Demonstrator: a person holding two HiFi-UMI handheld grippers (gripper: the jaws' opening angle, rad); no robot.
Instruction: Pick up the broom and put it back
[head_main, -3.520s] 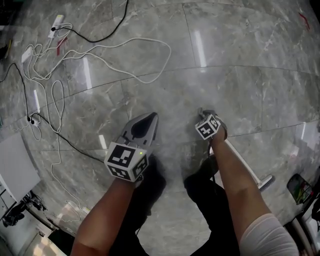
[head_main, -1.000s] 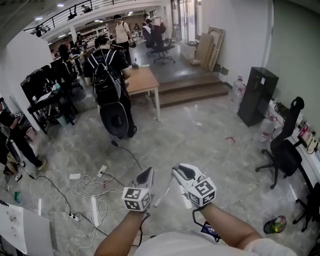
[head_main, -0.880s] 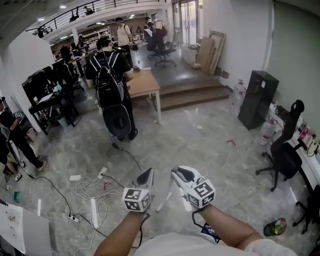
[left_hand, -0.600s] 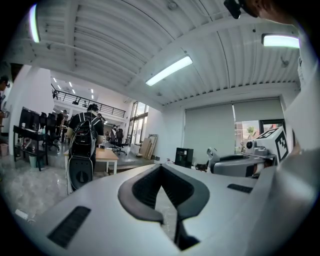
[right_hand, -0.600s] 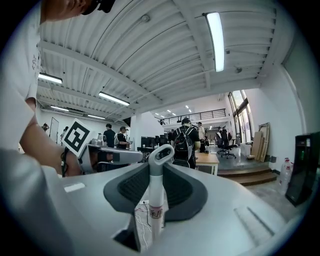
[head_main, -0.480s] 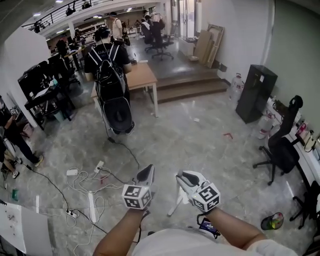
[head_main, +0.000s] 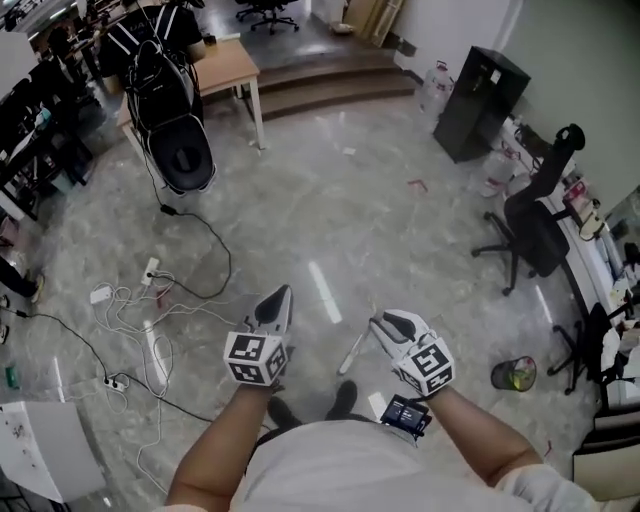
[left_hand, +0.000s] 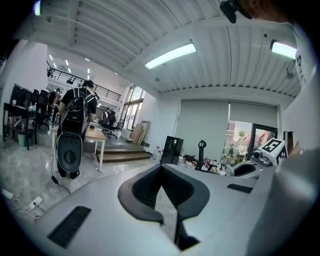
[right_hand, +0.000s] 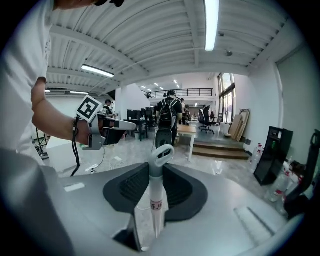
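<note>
A tangle of white and black power cables lay across the grey marble floor at the left of the head view. Above them, at upper left, a person carrying a black backpack stood beside a light wooden bench. At lower centre the left claw was held out over the floor, its jaws brought together with nothing between them. Just to its right, the right claw was clamped on the white plastic broom handle. The handle's short free end slanted toward the lower left, clear of the floor. In the right gripper view the handle ran up between the dark ribbed pads and ended in a grey hanging loop. The brush end was out of sight. A tall black cabinet stood by the wall at upper right, and a black office chair stood toward the right edge.
</note>
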